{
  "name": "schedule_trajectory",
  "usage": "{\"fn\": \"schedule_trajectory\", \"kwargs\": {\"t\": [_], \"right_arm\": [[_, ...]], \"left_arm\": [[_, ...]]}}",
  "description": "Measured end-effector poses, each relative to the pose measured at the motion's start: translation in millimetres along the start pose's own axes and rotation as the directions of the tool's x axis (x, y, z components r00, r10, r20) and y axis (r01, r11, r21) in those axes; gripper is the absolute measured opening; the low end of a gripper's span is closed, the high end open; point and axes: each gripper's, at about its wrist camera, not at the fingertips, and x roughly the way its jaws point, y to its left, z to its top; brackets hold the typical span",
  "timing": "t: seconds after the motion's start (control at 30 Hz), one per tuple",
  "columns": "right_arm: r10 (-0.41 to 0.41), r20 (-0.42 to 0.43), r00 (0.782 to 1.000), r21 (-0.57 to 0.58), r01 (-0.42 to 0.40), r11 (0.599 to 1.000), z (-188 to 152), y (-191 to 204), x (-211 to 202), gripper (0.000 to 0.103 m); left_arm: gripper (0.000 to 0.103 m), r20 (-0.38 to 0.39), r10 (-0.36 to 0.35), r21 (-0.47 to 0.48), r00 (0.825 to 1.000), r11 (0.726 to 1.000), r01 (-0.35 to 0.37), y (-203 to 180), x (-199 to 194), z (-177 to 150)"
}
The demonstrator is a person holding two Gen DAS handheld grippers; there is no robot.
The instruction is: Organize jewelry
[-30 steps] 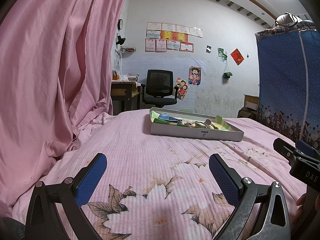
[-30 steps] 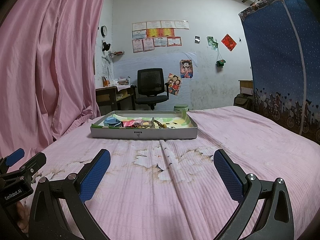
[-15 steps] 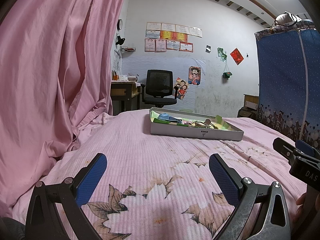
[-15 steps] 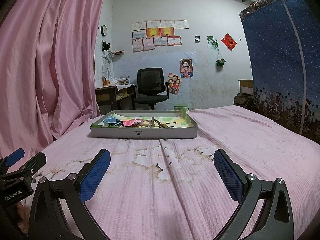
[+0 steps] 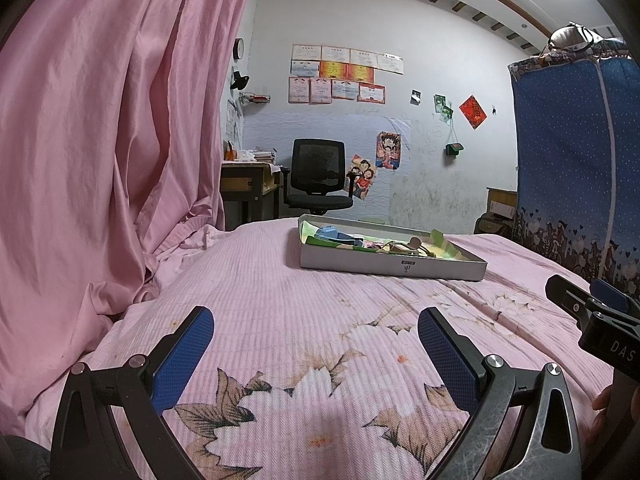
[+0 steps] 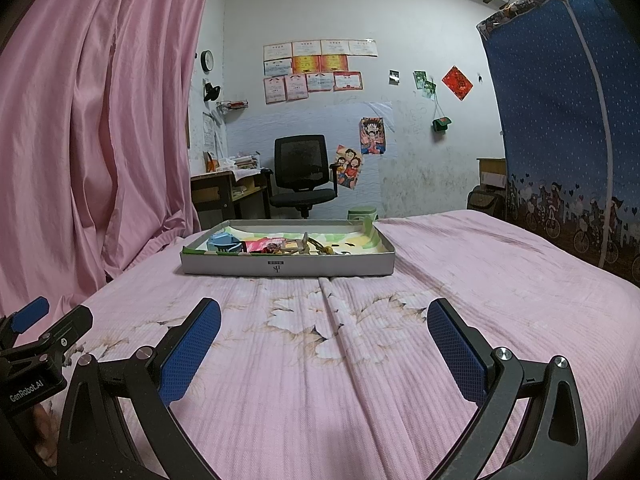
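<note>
A shallow grey box tray (image 6: 288, 267) (image 5: 392, 267) lies on the pink bed, well ahead of both grippers. Inside it I see a small blue basket (image 6: 224, 243) (image 5: 330, 234), a pink packet (image 6: 258, 246), and a tangle of jewelry (image 6: 310, 245) (image 5: 404, 245) on green-yellow lining. My left gripper (image 5: 316, 344) hovers open over the bedspread, nothing between its blue pads. My right gripper (image 6: 324, 338) is open too, low over the bed, empty. Each gripper shows at the edge of the other's view.
A pink floral bedspread (image 6: 360, 360) covers the bed. A pink curtain (image 5: 100, 140) hangs on the left, a blue fabric wardrobe (image 6: 568, 120) on the right. A black office chair (image 6: 302, 176) and a desk (image 6: 224, 192) stand beyond the bed's far edge.
</note>
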Motion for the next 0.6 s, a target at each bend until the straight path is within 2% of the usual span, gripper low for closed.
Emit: {"fn": "schedule_trajectory", "kwargs": {"t": [0.3,0.6], "right_arm": [[0.001,-0.001,1.000,0.001,-0.001,1.000,0.2,-0.5,0.2,0.102],[0.000,-0.002,1.000,0.001,0.000,1.000,-0.4,-0.3,0.0,0.102]], "left_arm": [[0.103,-0.020,0.040,0.007,0.999,0.999,-0.040,-0.2,3.5,0.6],[0.103,-0.024,0.042,0.012,0.999,0.999,-0.041,4.1,6.4,1.0]]}}
